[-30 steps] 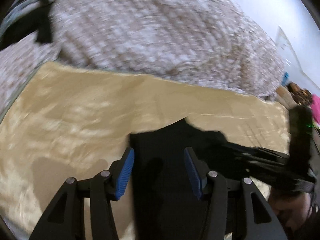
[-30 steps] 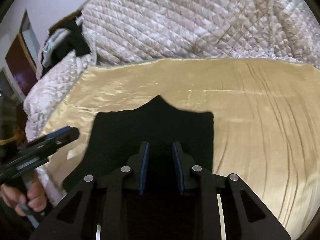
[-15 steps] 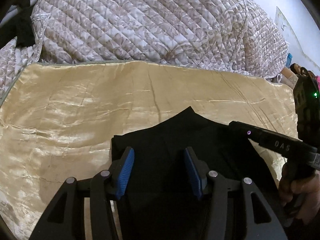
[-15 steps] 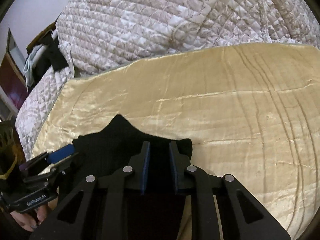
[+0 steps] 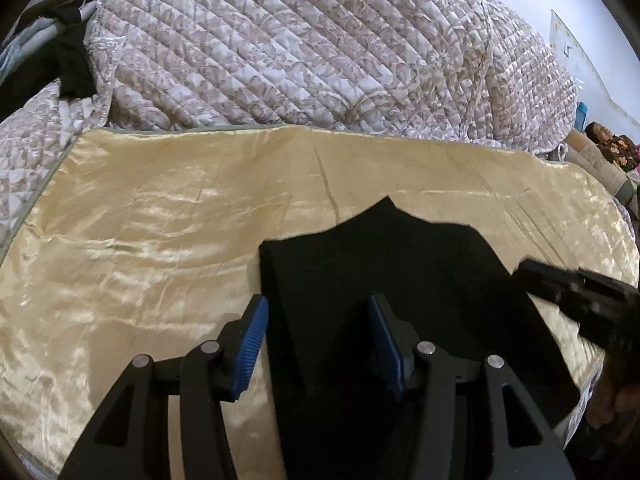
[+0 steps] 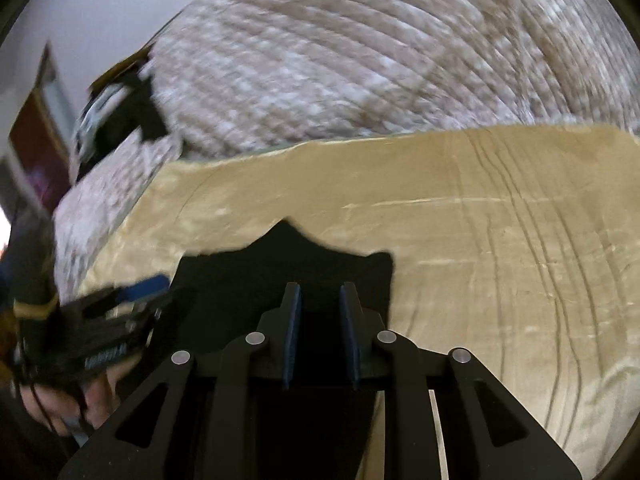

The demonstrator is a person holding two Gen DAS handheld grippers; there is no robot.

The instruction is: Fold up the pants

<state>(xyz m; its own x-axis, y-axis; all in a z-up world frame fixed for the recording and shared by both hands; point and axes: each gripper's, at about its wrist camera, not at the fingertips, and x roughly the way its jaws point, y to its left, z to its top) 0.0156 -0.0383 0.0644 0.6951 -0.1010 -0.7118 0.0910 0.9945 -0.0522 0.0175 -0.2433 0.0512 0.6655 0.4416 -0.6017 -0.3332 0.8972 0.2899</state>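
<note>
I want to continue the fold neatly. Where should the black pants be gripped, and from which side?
Probably grip the black pants at a far corner of the folded edge, for example the left one near the left gripper. Come from the near side, low over the gold sheet. The cloth lies flat, so only edges and corners offer the fingers a bite.

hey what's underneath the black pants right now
The black pants lie on a shiny gold satin sheet, which shows on every side. Whatever the sheet covers beneath them is hidden; behind lies a quilted floral blanket.
</note>
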